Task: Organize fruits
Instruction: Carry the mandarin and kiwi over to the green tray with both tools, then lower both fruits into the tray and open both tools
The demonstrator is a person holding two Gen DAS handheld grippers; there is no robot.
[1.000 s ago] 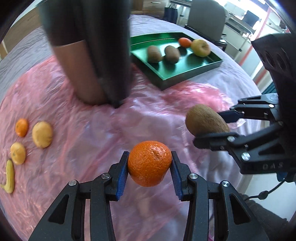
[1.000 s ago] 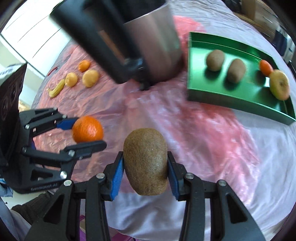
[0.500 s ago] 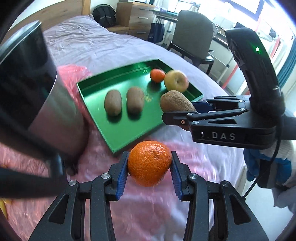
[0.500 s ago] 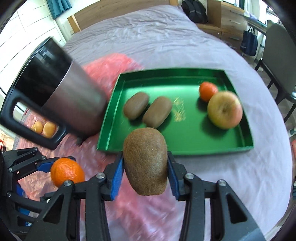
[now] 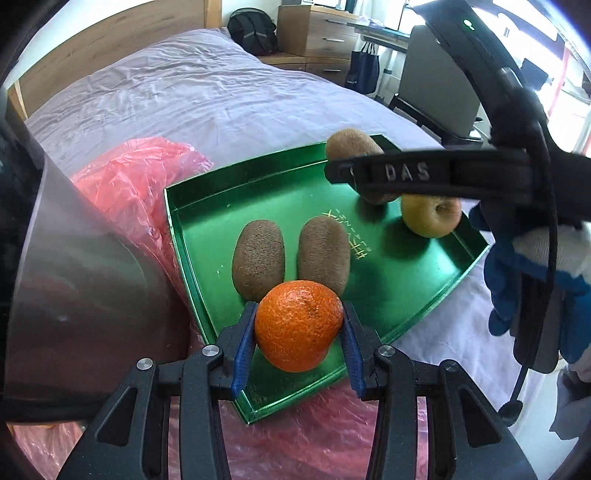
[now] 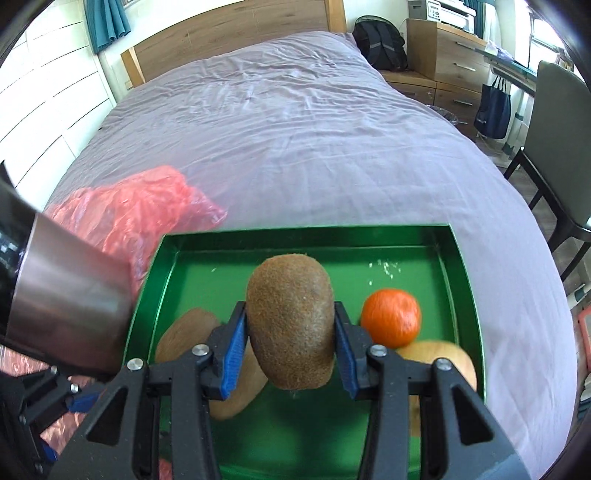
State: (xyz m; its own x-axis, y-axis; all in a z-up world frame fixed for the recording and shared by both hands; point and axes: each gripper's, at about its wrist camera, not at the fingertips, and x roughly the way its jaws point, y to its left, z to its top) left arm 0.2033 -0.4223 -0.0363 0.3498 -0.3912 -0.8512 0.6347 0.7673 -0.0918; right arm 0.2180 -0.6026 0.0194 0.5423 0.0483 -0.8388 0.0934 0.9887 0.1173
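My left gripper (image 5: pixel 299 328) is shut on an orange mandarin (image 5: pixel 298 325) and holds it over the near corner of the green tray (image 5: pixel 192 236). My right gripper (image 6: pixel 290 328) is shut on a brown kiwi (image 6: pixel 290 325), held above the tray's (image 6: pixel 458 266) middle; in the left wrist view this kiwi (image 5: pixel 351 144) hangs over the tray's far side. Two kiwis (image 5: pixel 258 254) (image 5: pixel 325 251) and an apple (image 5: pixel 430 218) lie in the tray. The right wrist view also shows a mandarin (image 6: pixel 390 317) lying in the tray.
A tall steel mug (image 5: pixel 81 280) stands close to the tray's left side on pink plastic sheeting (image 5: pixel 136 177). The tray sits on a purple bedspread (image 6: pixel 295 129). A chair (image 6: pixel 557 140) and drawers (image 5: pixel 314 33) stand beyond the bed.
Both grippers have moved forward from over the pink sheeting to above the green tray, each still holding its fruit. The right gripper now reaches over the tray's far side.
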